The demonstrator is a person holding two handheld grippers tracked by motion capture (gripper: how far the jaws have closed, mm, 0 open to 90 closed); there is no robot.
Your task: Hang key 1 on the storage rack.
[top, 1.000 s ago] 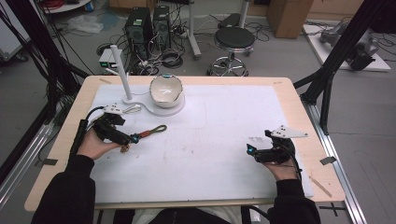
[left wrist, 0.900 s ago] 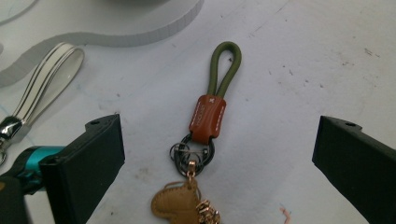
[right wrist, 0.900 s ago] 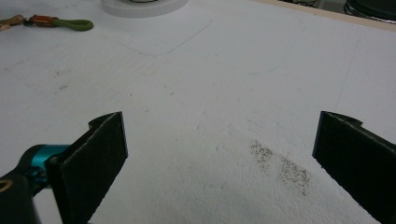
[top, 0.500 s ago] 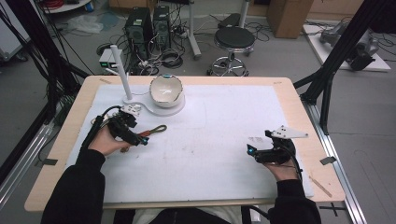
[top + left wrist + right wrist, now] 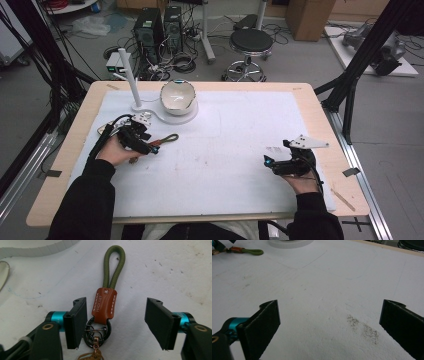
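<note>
A keychain with an olive cord loop, a brown leather tab and dark metal rings lies on the white mat, left of centre. My left gripper is lowered over it, with the tab and rings between its jaws. The jaws have just been closing. One pad sits right beside the rings, the other pad stands well clear, so it is open. My right gripper rests low over the mat at the right, open with nothing between its jaws. Its view catches the keychain far off.
A white bowl sits on a white round base at the back of the mat, with a white upright post to its left. The wooden table edge runs around the mat.
My left gripper has shifted slightly right and down onto the keychain, and its jaws have narrowed around it. The right gripper has stayed put.
</note>
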